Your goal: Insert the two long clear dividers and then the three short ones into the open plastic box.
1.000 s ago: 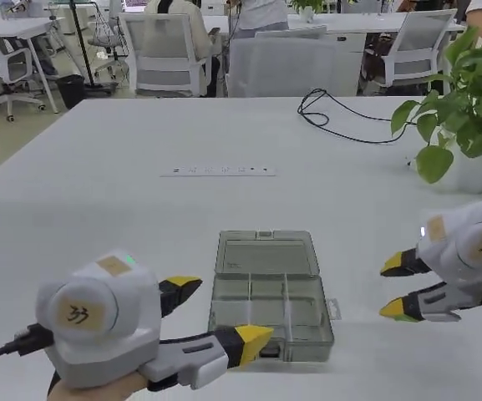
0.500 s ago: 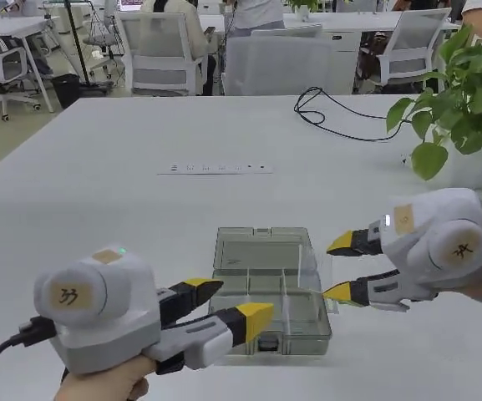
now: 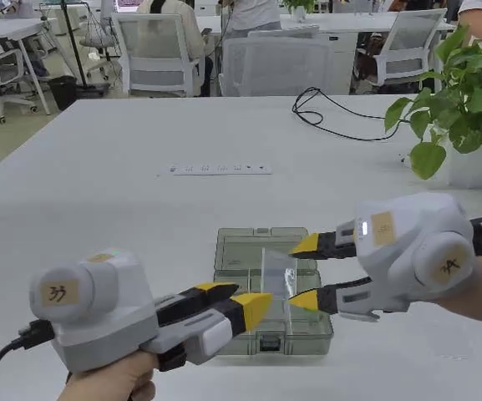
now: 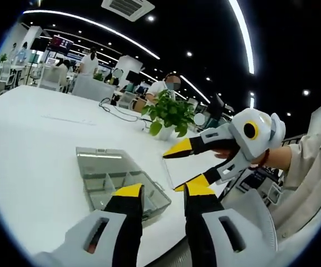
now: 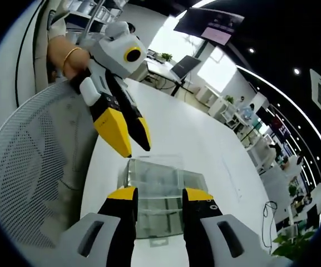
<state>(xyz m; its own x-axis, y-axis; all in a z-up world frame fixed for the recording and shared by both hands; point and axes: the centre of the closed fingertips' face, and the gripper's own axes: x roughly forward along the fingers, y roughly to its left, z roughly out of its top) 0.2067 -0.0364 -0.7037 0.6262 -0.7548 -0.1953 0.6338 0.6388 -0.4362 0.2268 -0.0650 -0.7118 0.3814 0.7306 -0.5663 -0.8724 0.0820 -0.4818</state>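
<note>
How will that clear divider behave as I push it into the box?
The clear divider looks thin, so it is probably light and slightly bendy. Its glossy faces may slip in the right gripper. The thin-walled box could slide when pushed.

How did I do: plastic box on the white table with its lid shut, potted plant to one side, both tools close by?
One slip: the lid is open, not shut; the head view shows it laid back flat behind the plastic box on the white table. The potted plant is off to one side, and the left tool and right tool are close by.
</note>
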